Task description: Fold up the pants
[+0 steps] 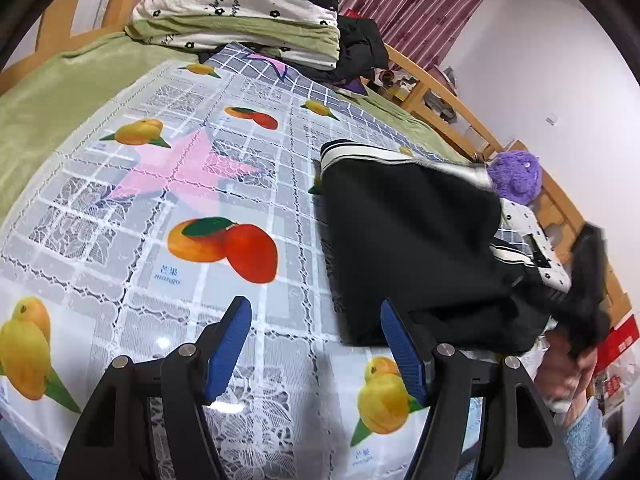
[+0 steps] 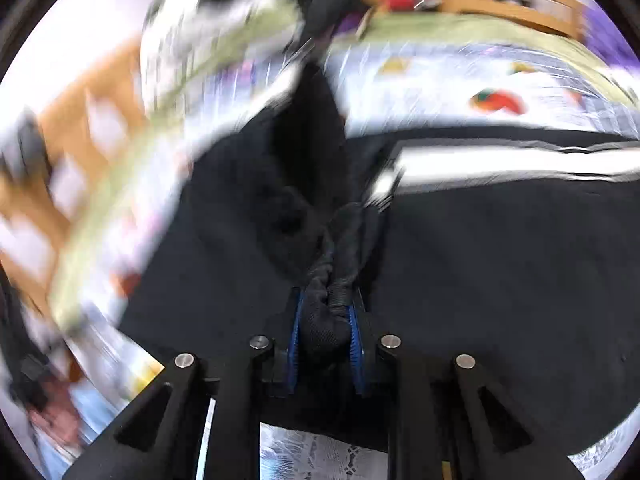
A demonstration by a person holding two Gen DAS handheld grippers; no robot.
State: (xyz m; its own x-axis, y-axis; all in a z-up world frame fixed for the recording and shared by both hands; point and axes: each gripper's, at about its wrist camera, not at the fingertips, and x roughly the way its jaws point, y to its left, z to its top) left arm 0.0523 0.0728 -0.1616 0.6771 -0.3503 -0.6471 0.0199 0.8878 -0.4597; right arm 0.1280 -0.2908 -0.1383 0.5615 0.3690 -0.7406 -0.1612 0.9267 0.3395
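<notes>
The black pants (image 1: 412, 252) lie on the bed (image 1: 168, 184), near the purple toy (image 1: 516, 176). The left gripper (image 1: 316, 344) fingers are wide apart — holding nothing. The right gripper (image 2: 326, 340) fingers pinch bunched pants cloth.

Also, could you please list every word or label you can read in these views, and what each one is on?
"mango", under two Chinese characters: tablecloth, beneath the mango print.
Cursive lettering on the folded quilt: too distorted to read.
Label by the lower yellow mango print: too blurred.
Right wrist view: nothing legible.
</notes>
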